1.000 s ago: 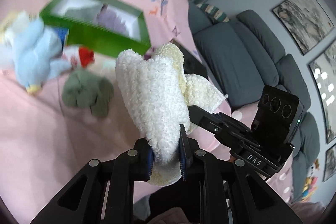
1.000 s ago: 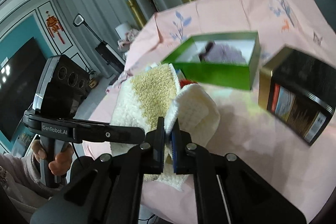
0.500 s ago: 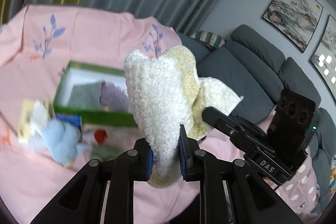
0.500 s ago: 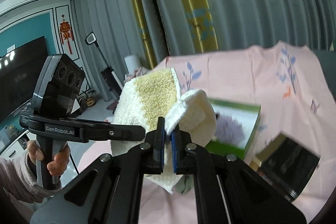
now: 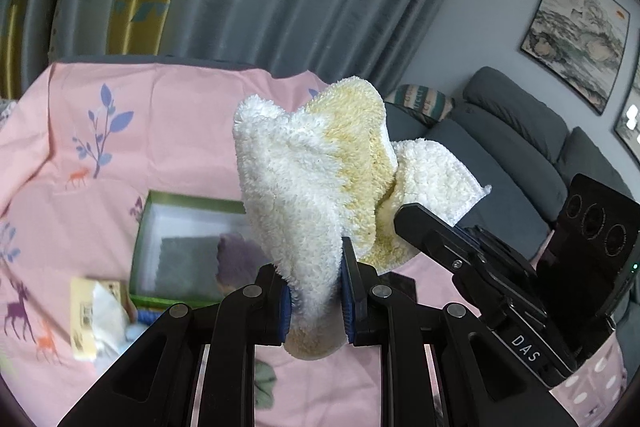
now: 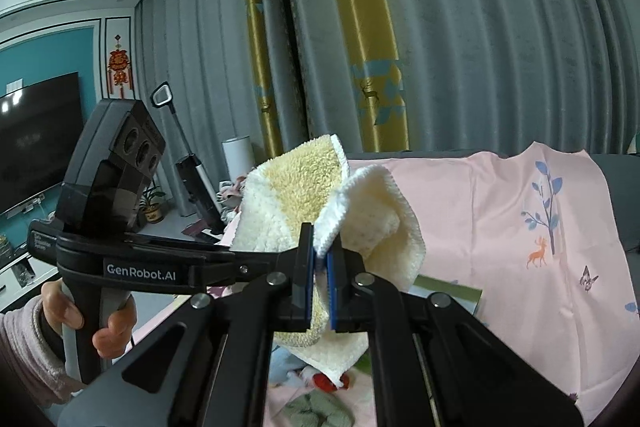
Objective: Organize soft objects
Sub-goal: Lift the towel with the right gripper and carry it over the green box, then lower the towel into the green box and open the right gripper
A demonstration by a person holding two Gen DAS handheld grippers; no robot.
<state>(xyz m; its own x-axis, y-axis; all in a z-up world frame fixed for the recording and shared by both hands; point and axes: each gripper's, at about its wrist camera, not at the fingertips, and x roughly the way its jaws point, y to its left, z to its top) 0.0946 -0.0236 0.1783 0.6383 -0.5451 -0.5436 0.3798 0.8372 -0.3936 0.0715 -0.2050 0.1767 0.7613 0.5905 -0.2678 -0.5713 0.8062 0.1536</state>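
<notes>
While it hangs in the air between the two tools, the white-and-yellow fleecy towel is pinched at two places: the left gripper clamps a thick bunched fold of it, and the right gripper is clenched on a thin hemmed edge. Held by two points like this, the cloth droops in loose folds instead of lying flat, which suggests the person is lifting it clear of the clutter so it can be spread, folded or carried. It sits well above the surface, whose pink printed cloth shows beneath.

Below and beyond the towel in the left wrist view stands an open green box already holding a grey cloth and a purplish soft item; it looks like the likely destination. Just beside the box lies a yellowish tissue packet, with a grey-green soft thing nearer the camera.

A hand in a fuzzy pink sleeve grips the left tool's handle. Behind are grey curtains and a grey sofa.
</notes>
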